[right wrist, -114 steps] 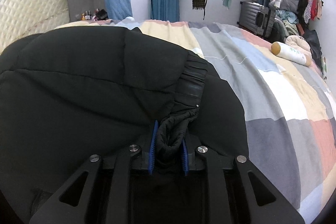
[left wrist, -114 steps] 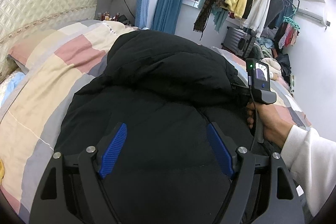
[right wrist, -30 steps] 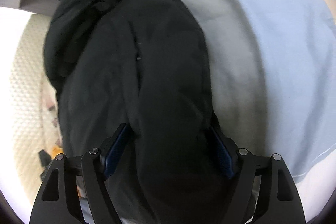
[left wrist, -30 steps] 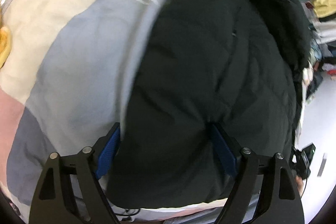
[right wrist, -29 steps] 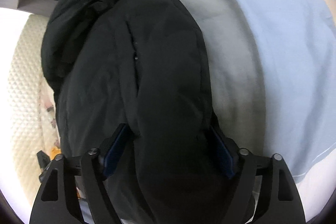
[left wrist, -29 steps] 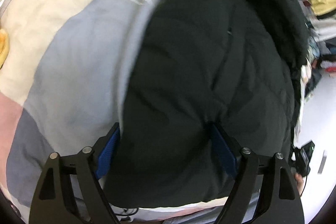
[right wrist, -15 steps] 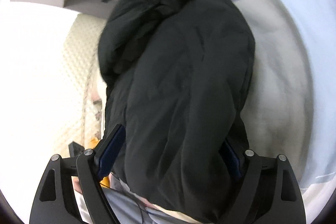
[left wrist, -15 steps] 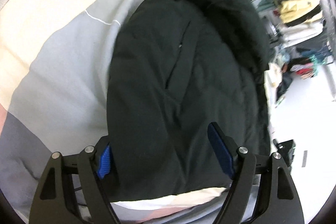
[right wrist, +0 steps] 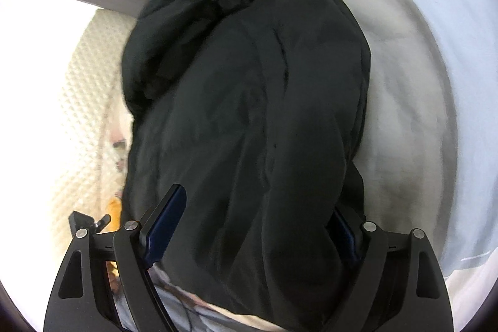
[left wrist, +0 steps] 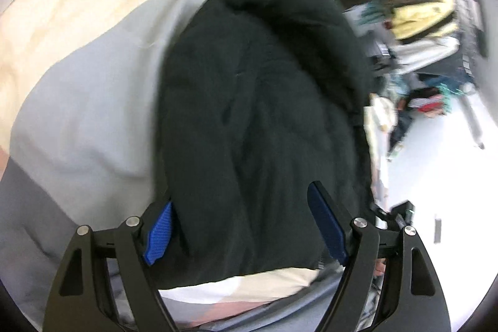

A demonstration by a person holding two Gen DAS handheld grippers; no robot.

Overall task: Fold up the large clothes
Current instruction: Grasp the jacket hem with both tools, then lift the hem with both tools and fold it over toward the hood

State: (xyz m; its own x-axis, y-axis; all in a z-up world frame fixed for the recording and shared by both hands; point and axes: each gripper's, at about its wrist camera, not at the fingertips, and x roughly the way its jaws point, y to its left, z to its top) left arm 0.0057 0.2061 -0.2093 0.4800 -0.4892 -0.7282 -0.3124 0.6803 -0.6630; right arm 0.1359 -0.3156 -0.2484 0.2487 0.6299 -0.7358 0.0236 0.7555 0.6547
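A bulky black padded jacket (left wrist: 258, 114) lies folded into a thick bundle on the patchwork quilt (left wrist: 87, 101). My left gripper (left wrist: 242, 226) straddles one end with its jaws set wide. The blue pads (left wrist: 326, 226) press into the fabric, and the left pad is half hidden behind the jacket's edge. From the opposite end, my right gripper (right wrist: 255, 226) clamps the same jacket (right wrist: 249, 114). Its left pad (right wrist: 166, 226) shows, while the right one is buried under the bulge. The picture is blurred in the left wrist view.
The quilt (right wrist: 420, 83) spreads around the bundle. A quilted cream headboard (right wrist: 84, 83) and a yellow object (right wrist: 113, 210) sit left in the right wrist view. A rack of hanging clothes (left wrist: 420, 17) and white floor (left wrist: 435, 164) lie beyond the bed edge.
Both views have tipped upward with the jacket between the jaws. More of the room, the headboard and the clothes rack now show beyond the bundle.
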